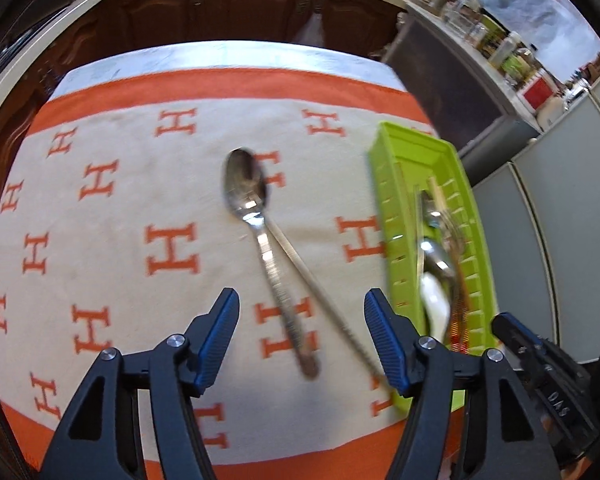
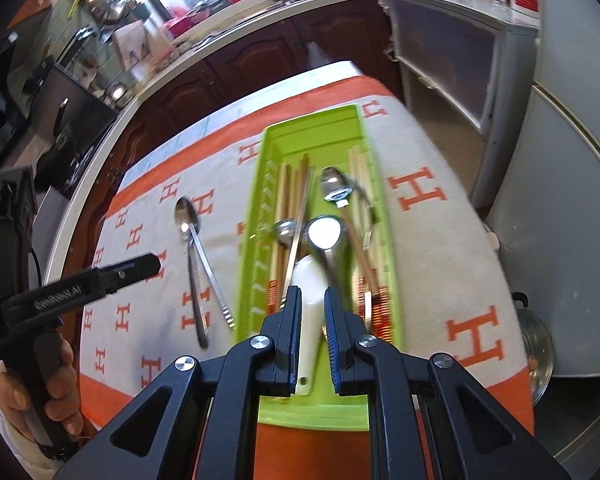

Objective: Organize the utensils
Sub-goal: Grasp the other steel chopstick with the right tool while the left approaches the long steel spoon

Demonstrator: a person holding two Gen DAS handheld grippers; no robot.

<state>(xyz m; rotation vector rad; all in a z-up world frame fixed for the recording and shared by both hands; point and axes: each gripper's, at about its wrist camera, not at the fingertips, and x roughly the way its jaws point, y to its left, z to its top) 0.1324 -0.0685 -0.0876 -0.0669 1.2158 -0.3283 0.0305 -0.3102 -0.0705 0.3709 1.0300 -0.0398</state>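
Observation:
Two metal spoons point(image 1: 260, 232) lie crossed on the white-and-orange cloth point(image 1: 112, 216), bowls stacked at the far end; they also show in the right wrist view point(image 2: 194, 256). My left gripper point(image 1: 300, 320) is open above their handles. A green tray point(image 1: 400, 184) holds spoons and chopsticks point(image 2: 288, 200). My right gripper point(image 2: 313, 296) sits over the tray point(image 2: 340, 120) with its jaws narrowly apart around the white handle of a spoon point(image 2: 310, 320); whether the pads press it is unclear.
Dark wood cabinets point(image 1: 228, 4) and a counter run behind the table. A grey cabinet and fridge point(image 2: 560, 184) stand at the right. The left gripper and hand show in the right wrist view point(image 2: 72, 284). A steel pot point(image 2: 538, 344) sits low right.

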